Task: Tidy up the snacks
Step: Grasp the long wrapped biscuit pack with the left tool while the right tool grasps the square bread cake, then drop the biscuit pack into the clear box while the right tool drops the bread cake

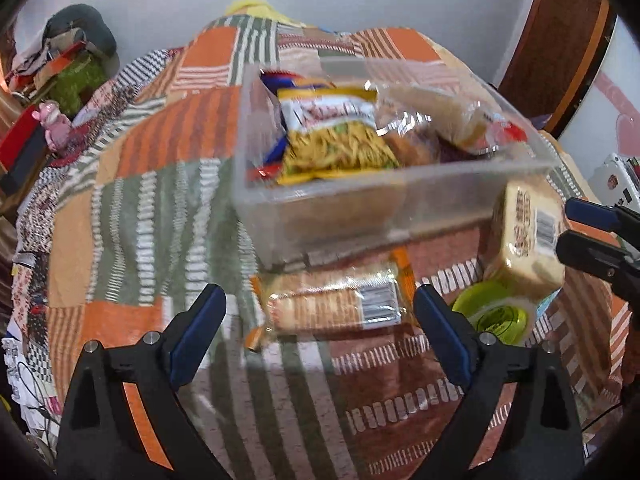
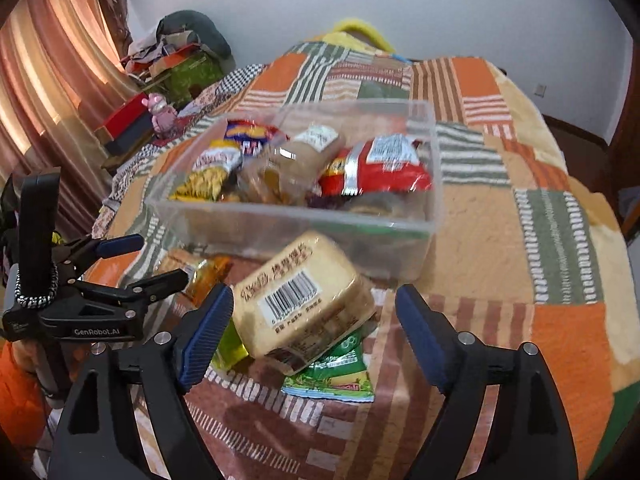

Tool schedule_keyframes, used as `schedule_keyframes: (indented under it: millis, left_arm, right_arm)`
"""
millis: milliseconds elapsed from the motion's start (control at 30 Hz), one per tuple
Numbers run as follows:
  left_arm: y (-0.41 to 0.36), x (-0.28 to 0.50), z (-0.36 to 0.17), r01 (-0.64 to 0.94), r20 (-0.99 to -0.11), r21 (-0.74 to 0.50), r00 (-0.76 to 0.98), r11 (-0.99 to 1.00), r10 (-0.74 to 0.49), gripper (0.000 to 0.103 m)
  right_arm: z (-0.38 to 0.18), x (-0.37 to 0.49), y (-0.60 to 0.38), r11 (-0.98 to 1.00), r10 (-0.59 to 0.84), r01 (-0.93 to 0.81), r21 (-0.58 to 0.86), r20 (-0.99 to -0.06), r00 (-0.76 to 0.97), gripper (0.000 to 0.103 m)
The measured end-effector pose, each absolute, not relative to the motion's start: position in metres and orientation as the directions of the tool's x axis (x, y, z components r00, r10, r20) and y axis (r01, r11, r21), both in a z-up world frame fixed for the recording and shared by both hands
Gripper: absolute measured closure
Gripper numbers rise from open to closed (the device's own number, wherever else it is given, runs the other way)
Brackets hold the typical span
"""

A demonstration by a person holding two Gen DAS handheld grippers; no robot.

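A clear plastic bin (image 1: 360,204) (image 2: 304,228) on the patchwork blanket holds several snack packs, among them a yellow noodle pack (image 1: 332,140) and a red pack (image 2: 376,168). In front of it lie a long biscuit pack (image 1: 332,304), a tan cracker pack with a barcode (image 1: 524,240) (image 2: 300,304), a green-yellow pack (image 1: 492,312) and a green sachet (image 2: 336,372). My left gripper (image 1: 320,328) (image 2: 160,260) is open around the biscuit pack. My right gripper (image 2: 316,332) (image 1: 568,228) is open, its jaws either side of the cracker pack.
The blanket (image 1: 152,200) (image 2: 540,220) covers a bed. A pile of boxes and a pink toy (image 2: 160,116) sit at the far left by the curtain (image 2: 48,92). A wooden door frame (image 1: 560,40) stands at the far right.
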State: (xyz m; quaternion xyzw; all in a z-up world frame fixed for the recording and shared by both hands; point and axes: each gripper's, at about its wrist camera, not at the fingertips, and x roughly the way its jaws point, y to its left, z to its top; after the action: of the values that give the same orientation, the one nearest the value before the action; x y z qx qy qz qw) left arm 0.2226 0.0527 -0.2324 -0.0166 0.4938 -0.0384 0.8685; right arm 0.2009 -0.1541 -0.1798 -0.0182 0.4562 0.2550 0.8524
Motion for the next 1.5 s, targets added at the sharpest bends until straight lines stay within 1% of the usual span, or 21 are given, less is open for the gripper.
schedule_keyframes:
  millis: [167,233,300,500,600,633,667,700,767,800,833,933,1100,1500]
  left_arm:
    - [0.046,0.227,-0.248,0.056,-0.869,-0.071,0.486,0.996,-0.089,0.007]
    - [0.046,0.230,-0.253,0.046,-0.874,-0.079,0.478,0.996,-0.092,0.006]
    - [0.050,0.233,-0.261,0.027,-0.878,-0.100,0.468,0.995,-0.101,0.006]
    - [0.057,0.234,-0.265,0.014,-0.867,-0.122,0.485,0.992,-0.113,0.006]
    - [0.056,0.230,-0.264,0.025,-0.860,-0.115,0.499,0.993,-0.112,0.011]
    - [0.055,0.229,-0.263,0.031,-0.858,-0.110,0.502,0.993,-0.111,0.015]
    - [0.054,0.226,-0.262,0.036,-0.856,-0.099,0.507,0.994,-0.104,0.018]
    - [0.054,0.225,-0.262,0.039,-0.856,-0.097,0.507,0.995,-0.103,0.021]
    - [0.054,0.225,-0.260,0.041,-0.855,-0.101,0.508,0.994,-0.107,0.023]
    - [0.054,0.223,-0.258,0.040,-0.854,-0.108,0.508,0.993,-0.113,0.024]
    - [0.054,0.221,-0.257,0.037,-0.853,-0.113,0.509,0.993,-0.116,0.025]
    - [0.055,0.217,-0.250,0.032,-0.845,-0.114,0.522,0.993,-0.114,0.026]
    - [0.055,0.207,-0.232,0.028,-0.825,-0.102,0.557,0.994,-0.100,0.026]
    - [0.053,0.193,-0.177,0.030,-0.735,-0.097,0.671,0.995,-0.092,0.026]
  right_arm:
    - [-0.193,0.206,-0.145,0.863,0.416,-0.460,0.208,-0.810,0.414,0.022]
    - [-0.197,0.207,-0.142,0.863,0.415,-0.460,0.209,-0.811,0.411,0.016]
    - [-0.200,0.207,-0.141,0.862,0.416,-0.460,0.211,-0.812,0.408,0.014]
    - [-0.212,0.212,-0.138,0.857,0.440,-0.444,0.261,-0.818,0.370,0.014]
    - [-0.214,0.213,-0.141,0.852,0.463,-0.433,0.295,-0.811,0.358,0.020]
    - [-0.212,0.212,-0.143,0.854,0.463,-0.431,0.293,-0.807,0.368,0.026]
    - [-0.210,0.211,-0.145,0.852,0.468,-0.430,0.298,-0.801,0.372,0.029]
    - [-0.209,0.211,-0.148,0.850,0.475,-0.429,0.306,-0.798,0.372,0.035]
    - [-0.206,0.209,-0.154,0.842,0.497,-0.423,0.334,-0.784,0.371,0.045]
    - [-0.205,0.208,-0.157,0.839,0.505,-0.424,0.341,-0.779,0.372,0.052]
    - [-0.204,0.205,-0.158,0.840,0.503,-0.426,0.336,-0.777,0.378,0.054]
    - [-0.199,0.198,-0.155,0.844,0.490,-0.439,0.307,-0.775,0.400,0.058]
    - [-0.190,0.192,-0.154,0.841,0.496,-0.449,0.304,-0.765,0.412,0.062]
    - [-0.162,0.187,-0.162,0.838,0.512,-0.453,0.304,-0.724,0.461,0.062]
